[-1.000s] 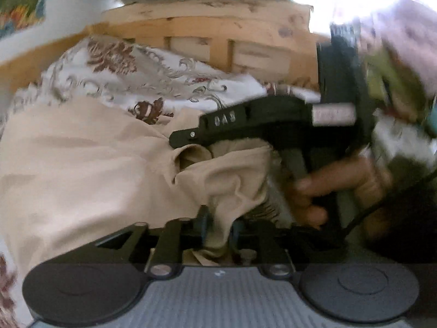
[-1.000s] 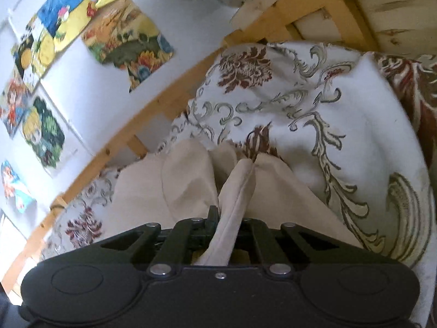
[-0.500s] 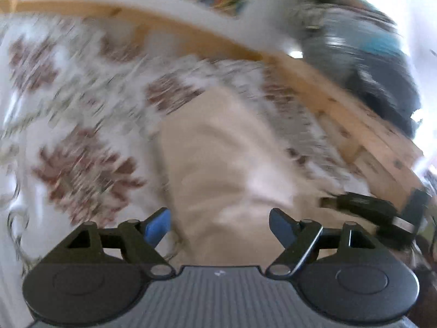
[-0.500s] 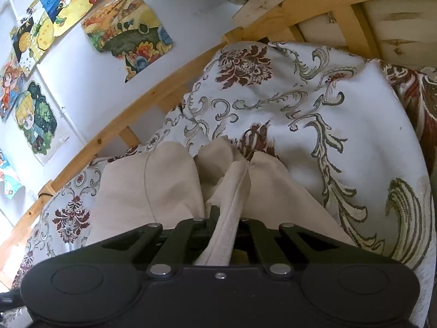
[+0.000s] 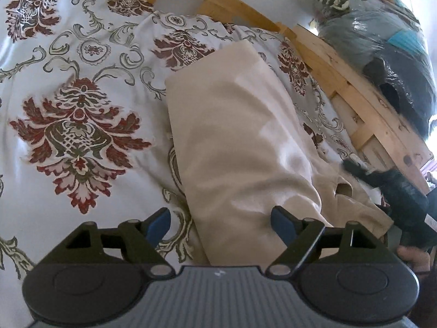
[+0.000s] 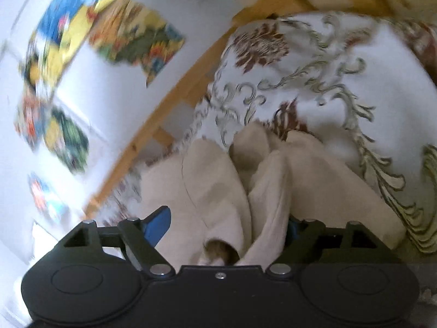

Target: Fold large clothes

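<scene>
Right hand-held gripper [image 6: 222, 227] released and opening, beige garment [image 6: 218, 191] blurred

Bright daylight, glare far right; left view sharp, right view motion-blurred; fisheye bending at edges

Bed with pale wooden slatted frame [image 5: 352, 82], white bedspread with red-and-green floral damask print [image 5: 68, 125], folded beige cloth garment [image 5: 235, 142] lying flat on it

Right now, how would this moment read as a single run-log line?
step: releasing fold | left gripper: opening, above beige trousers | right gripper: opening, cloth between jaws | surface: floral bedspread
</scene>
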Demonstrator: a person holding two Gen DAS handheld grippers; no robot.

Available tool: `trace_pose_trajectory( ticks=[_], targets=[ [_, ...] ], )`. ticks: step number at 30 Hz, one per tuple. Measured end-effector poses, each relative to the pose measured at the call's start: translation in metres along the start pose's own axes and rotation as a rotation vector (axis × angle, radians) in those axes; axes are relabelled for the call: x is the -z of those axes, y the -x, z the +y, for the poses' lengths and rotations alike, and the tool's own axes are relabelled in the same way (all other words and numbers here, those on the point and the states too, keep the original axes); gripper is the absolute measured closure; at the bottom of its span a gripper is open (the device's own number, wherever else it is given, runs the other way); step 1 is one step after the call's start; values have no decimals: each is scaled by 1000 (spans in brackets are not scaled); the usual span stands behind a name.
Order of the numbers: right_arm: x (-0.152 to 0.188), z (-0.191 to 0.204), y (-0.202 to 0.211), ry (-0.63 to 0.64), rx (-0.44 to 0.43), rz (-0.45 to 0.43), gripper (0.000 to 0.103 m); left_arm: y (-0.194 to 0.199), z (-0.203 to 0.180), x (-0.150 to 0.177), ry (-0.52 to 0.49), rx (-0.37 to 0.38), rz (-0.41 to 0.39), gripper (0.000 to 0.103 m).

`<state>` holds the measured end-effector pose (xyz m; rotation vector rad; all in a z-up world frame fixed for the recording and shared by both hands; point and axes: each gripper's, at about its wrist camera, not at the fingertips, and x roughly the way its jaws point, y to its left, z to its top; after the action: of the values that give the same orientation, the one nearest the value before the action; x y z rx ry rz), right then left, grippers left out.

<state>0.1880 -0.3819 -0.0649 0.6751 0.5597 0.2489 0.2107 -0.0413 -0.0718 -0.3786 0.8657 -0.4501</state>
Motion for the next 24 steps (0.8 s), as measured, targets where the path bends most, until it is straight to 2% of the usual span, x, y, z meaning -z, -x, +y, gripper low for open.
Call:
trace_pose_trajectory(
  ticks=[1, 2, 3, 5, 8, 10, 13, 15, 19, 24],
  targets=[
    [3, 10, -2, 71, 33, 9, 50, -1, -1, 0, -4, 1, -1, 18],
    [6, 18, -3, 132, 66, 13, 76, -2, -3, 0, -14, 3, 1, 18],
    [9, 26, -4, 195, 90, 9, 81, -2, -5, 0, -24, 4, 2, 19],
    [15, 43, 3, 320, 127, -54, 93, 1, -12, -2, -51, 11, -11, 21],
    [13, 62, 26, 446, 174, -189, 97, 11, -20, -6, -68, 67, -55, 19],
    [10, 59, 30, 460, 235, -237, 97, 11, -23, -10, -72, 58, -62, 17],
    [9, 40, 18, 429, 382, -215, 97, -1, -19, -12, -16, 52, -35, 13],
    [10, 29, 5, 417, 457, -169, 97, -11, -17, -15, 22, 68, -6, 10],
    [21, 17, -10, 420, 510, -119, 95, -31, -13, -19, 66, 101, 34, 2],
    [24, 6, -11, 368, 521, -110, 92, -63, 8, -18, 209, 186, 109, 0]
  ],
)
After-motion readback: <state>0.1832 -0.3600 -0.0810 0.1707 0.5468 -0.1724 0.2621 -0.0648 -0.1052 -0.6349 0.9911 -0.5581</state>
